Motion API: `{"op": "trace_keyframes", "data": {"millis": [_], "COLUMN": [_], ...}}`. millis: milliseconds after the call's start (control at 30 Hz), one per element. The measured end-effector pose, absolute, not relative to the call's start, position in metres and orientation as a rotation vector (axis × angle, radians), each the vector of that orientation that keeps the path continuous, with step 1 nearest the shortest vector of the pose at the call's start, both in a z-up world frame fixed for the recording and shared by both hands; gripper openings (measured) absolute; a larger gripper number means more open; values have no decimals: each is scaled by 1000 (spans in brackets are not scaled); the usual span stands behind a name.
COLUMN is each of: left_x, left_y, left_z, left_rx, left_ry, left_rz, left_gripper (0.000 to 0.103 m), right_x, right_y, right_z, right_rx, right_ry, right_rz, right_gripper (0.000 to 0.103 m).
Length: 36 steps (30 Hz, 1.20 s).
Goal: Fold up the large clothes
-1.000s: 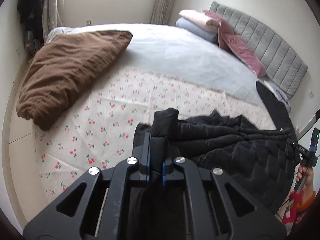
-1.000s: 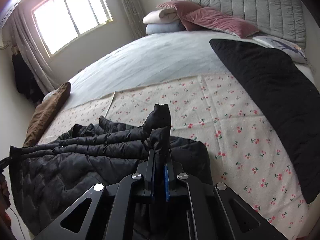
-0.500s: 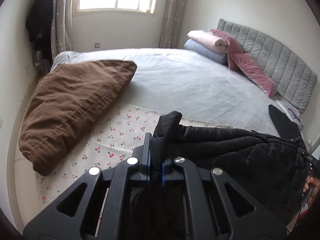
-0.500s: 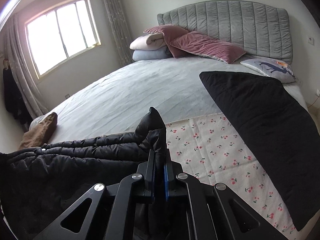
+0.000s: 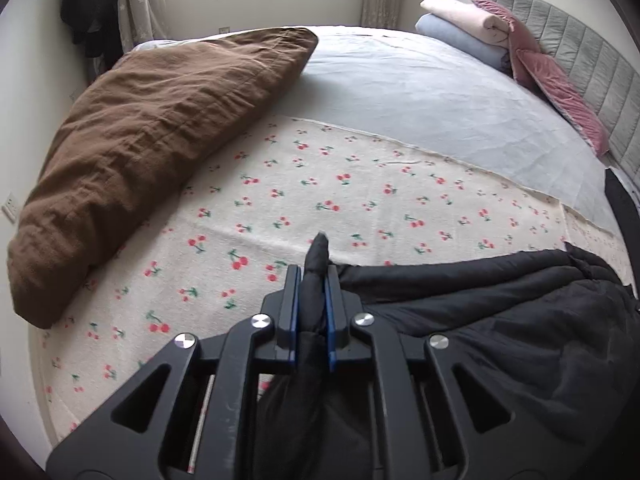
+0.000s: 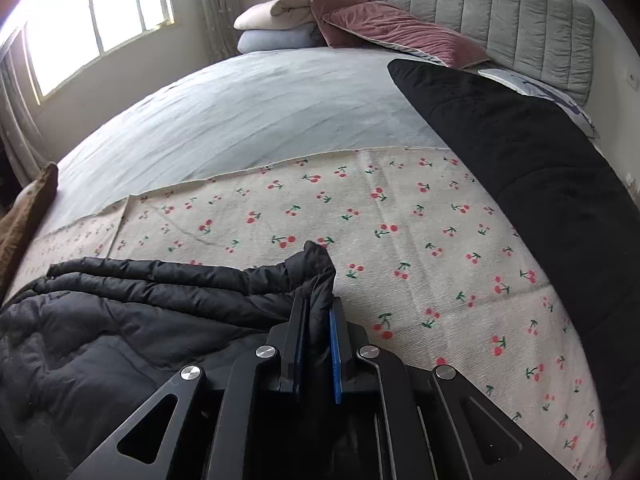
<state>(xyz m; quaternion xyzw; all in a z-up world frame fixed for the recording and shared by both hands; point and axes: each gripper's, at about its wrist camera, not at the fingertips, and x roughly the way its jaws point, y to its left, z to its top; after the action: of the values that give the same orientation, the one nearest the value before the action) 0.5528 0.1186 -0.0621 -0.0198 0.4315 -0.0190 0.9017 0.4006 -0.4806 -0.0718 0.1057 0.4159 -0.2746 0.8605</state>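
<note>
Left wrist view: left claw (image 5: 313, 312) pinching black puffer jacket (image 5: 500, 336), jaws just loosening; right claw (image 6: 318, 340) too. Jacket at bed (image 6: 280, 108) foot edge w/ one fold laid; more folds prob. left.

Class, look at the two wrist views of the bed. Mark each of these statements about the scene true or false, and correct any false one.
1. The left gripper has black fabric of the quilted jacket between its pads. True.
2. The right gripper is empty. False: a fold of the same jacket sits between its pads.
3. The jacket lies on a cherry-print sheet. True.
4. The brown duvet covers the jacket. False: it lies apart, on the far side of the cherry print from the jacket in the left wrist view.
5. The pink cushions lean on a wooden headboard. False: the headboard is grey and padded.
</note>
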Motion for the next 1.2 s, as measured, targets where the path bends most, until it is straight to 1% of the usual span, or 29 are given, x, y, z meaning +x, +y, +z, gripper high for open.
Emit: {"op": "trace_keyframes", "data": {"millis": [33,100,133,200,233,267,333,400,433,467,500,567,667,767,900,1067,1133,1200], "left_x": [553,551,550,542,538,533,522,506,501,492,484,464,436,411,381,362,360,359], "left_y": [120,125,128,136,140,146,156,164,167,170,173,180,192,206,217,212,212,215], "left_z": [-60,-55,-53,-45,-41,-36,-26,-15,-12,-9,-6,-4,-3,-9,-30,-63,-77,-88], "left_rx": [-10,39,53,81,86,79,39,-15,-39,-63,-83,-113,-145,-207,-311,-314,-360,-451], "left_ry": [889,880,878,863,859,859,850,841,847,864,884,911,929,956,1023,1072,1089,1094], "left_rz": [-15,8,8,12,12,5,-20,-64,-88,-115,-143,-195,-255,-322,-428,-474,-492,-519], "left_gripper": [14,19,26,34,44,56,68,76,83,85,85,85,86,86,86,86,86,83], "right_x": [398,389,385,371,364,357,342,328,324,317,310,298,271,245,220,198,194,192], "right_y": [-483,-487,-491,-503,-507,-508,-505,-496,-491,-485,-480,-473,-468,-467,-466,-467,-465,-463], "right_z": [-70,-66,-65,-62,-60,-56,-47,-36,-31,-25,-20,-14,-7,-9,-21,-60,-77,-90], "right_rx": [212,195,200,278,309,329,347,346,344,344,351,386,471,527,568,683,734,759], "right_ry": [877,890,896,903,902,897,876,866,862,854,847,836,824,842,870,918,936,939], "right_rz": [-596,-654,-674,-672,-665,-658,-637,-600,-578,-543,-509,-449,-361,-317,-302,-280,-265,-262], "right_gripper": [10,14,16,18,21,25,29,38,47,53,55,63,68,70,73,74,74,74]}}
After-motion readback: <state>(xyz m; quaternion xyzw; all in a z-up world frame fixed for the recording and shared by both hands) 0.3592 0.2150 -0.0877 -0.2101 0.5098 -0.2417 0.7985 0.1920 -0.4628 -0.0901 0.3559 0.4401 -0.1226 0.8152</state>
